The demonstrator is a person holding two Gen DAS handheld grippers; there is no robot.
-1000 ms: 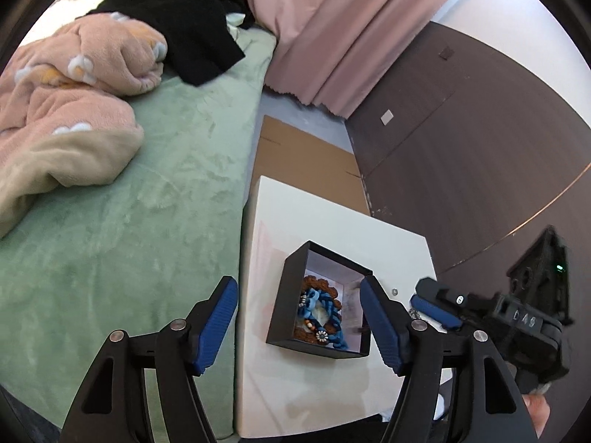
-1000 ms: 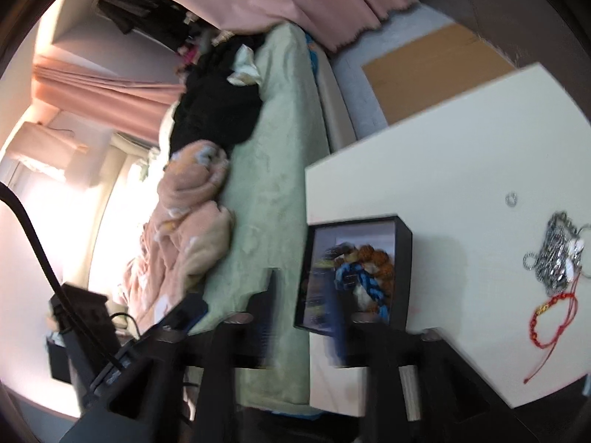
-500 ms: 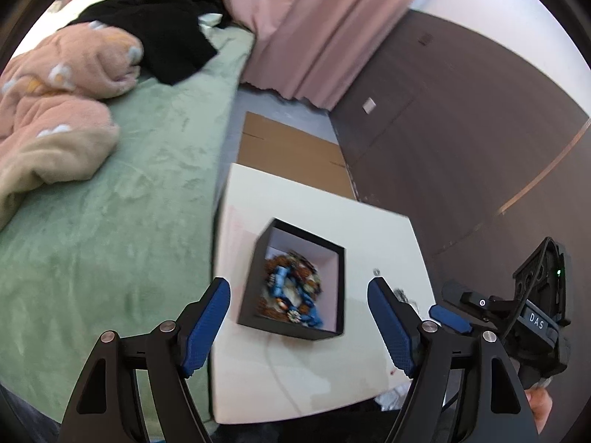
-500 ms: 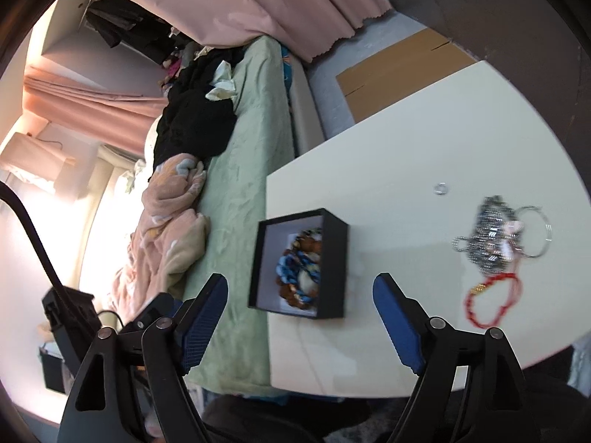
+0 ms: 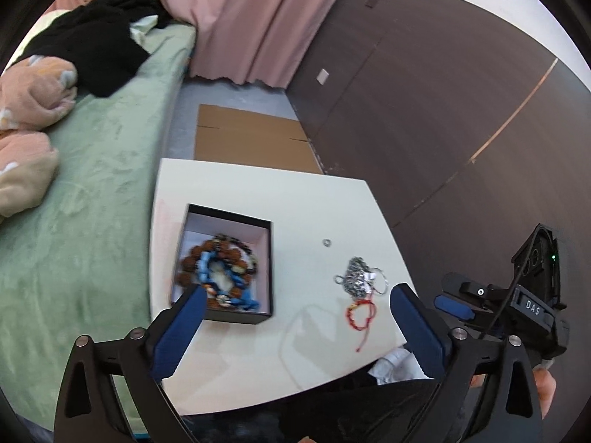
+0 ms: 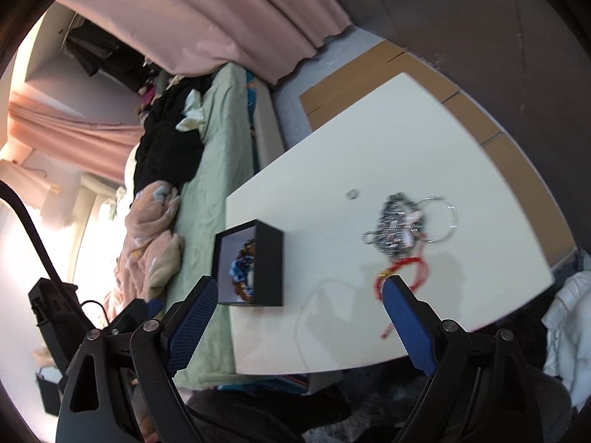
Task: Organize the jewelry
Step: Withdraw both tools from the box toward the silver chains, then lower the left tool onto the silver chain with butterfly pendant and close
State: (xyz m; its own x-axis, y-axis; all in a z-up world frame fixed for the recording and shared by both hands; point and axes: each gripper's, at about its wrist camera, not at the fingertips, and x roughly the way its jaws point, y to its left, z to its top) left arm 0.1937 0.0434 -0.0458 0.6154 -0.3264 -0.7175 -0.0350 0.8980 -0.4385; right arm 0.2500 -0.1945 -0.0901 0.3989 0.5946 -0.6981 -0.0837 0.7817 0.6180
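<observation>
Jaws just widened, empty, above white table (image 5: 258, 192) beside bed (image 5: 99, 192).

One white table (image 5: 236, 192) is sitting at the centre of the frame. On it are lying one black box (image 5: 225, 317), one small ring (image 5: 326, 242), one silver chain heap (image 5: 356, 277) and one red string bracelet (image 5: 360, 312). Two grippers are showing: the left gripper (image 5: 295, 326) and the right gripper (image 6: 299, 317).

Home bedroom, green-covered bed (image 5: 96, 199), rumpled pink blanket (image 5: 26, 110), pink curtains (image 5: 258, 18), small white table (image 5: 306, 214)
</observation>
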